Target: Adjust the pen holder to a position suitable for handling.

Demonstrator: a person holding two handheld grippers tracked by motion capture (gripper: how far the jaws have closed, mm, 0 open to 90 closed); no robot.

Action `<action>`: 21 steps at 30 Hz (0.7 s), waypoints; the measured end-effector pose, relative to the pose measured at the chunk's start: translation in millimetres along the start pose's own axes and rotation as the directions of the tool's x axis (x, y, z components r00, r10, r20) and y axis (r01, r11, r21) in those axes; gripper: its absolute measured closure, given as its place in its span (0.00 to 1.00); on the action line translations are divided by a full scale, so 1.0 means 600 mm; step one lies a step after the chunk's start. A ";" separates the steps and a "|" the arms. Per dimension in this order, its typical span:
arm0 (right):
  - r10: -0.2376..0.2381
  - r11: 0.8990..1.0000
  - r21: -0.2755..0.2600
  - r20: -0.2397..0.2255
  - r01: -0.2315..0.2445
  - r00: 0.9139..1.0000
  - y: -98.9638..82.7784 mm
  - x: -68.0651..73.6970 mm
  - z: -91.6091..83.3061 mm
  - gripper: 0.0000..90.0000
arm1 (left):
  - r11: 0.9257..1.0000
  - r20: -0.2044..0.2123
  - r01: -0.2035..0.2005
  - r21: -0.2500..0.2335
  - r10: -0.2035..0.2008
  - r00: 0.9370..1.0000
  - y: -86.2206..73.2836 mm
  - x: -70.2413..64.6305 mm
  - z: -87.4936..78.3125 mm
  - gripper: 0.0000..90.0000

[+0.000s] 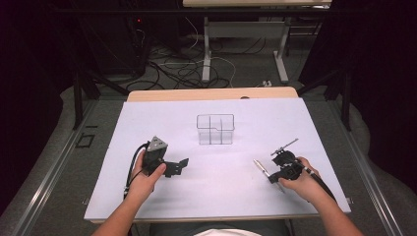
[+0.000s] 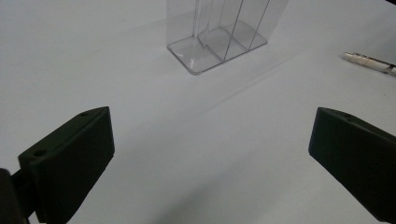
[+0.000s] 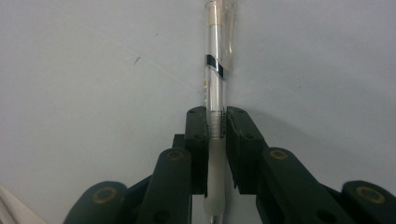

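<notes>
Lower right of high view: right gripper [image 1: 281, 172] clamped on pen [image 3: 215, 93]
Pen axis: runs straight out along the jaws, lying on the table [image 1: 147, 123]
Left gripper [image 1: 179, 166]: jaws wide apart, empty
Organizer [image 1: 215, 129]: clear, frame centre, up-left of pen; right hand nearer

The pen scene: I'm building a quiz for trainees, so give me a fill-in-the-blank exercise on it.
1. The right gripper has its jaws closed on a ____.
2. The jaws of the left gripper stand ____.
3. The clear organizer stands on the white table, split into ____ by thin walls.
4. The pen has a ____ barrel with a black band.

Missing words: pen; open; compartments; clear
</notes>
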State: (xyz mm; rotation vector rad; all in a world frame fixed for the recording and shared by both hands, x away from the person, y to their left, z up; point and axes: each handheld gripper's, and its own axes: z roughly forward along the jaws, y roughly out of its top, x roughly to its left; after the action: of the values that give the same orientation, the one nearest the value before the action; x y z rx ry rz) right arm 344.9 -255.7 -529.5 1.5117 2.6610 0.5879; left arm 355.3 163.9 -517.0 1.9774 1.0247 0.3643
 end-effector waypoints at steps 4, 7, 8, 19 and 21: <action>-0.023 1.000 0.002 0.007 0.023 1.000 0.001 -0.001 -0.001 0.88 | 1.000 0.000 -0.001 0.001 0.001 1.000 0.000 0.000 0.000 0.00; -0.020 1.000 0.022 0.014 0.019 1.000 0.003 0.001 -0.005 0.88 | 1.000 0.001 0.000 0.001 0.000 1.000 0.000 0.000 0.000 0.00; -0.020 1.000 0.003 0.013 0.020 1.000 0.002 0.002 -0.004 0.88 | 1.000 0.001 0.000 0.001 0.000 1.000 0.000 0.000 0.000 0.00; -0.063 0.986 -0.151 0.079 0.075 0.995 0.007 0.010 -0.013 0.88 | 1.000 0.007 0.000 0.000 0.000 1.000 0.000 0.001 0.001 0.00; -0.069 0.977 -0.194 0.088 0.085 0.994 0.009 0.011 -0.017 0.88 | 1.000 0.006 0.000 0.002 0.000 1.000 0.000 0.001 0.002 0.00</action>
State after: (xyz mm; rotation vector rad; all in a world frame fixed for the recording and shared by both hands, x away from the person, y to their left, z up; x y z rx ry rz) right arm 343.6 -250.8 -516.9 1.3435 2.5031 0.7440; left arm 356.1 163.7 -517.9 1.9789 1.0210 0.3576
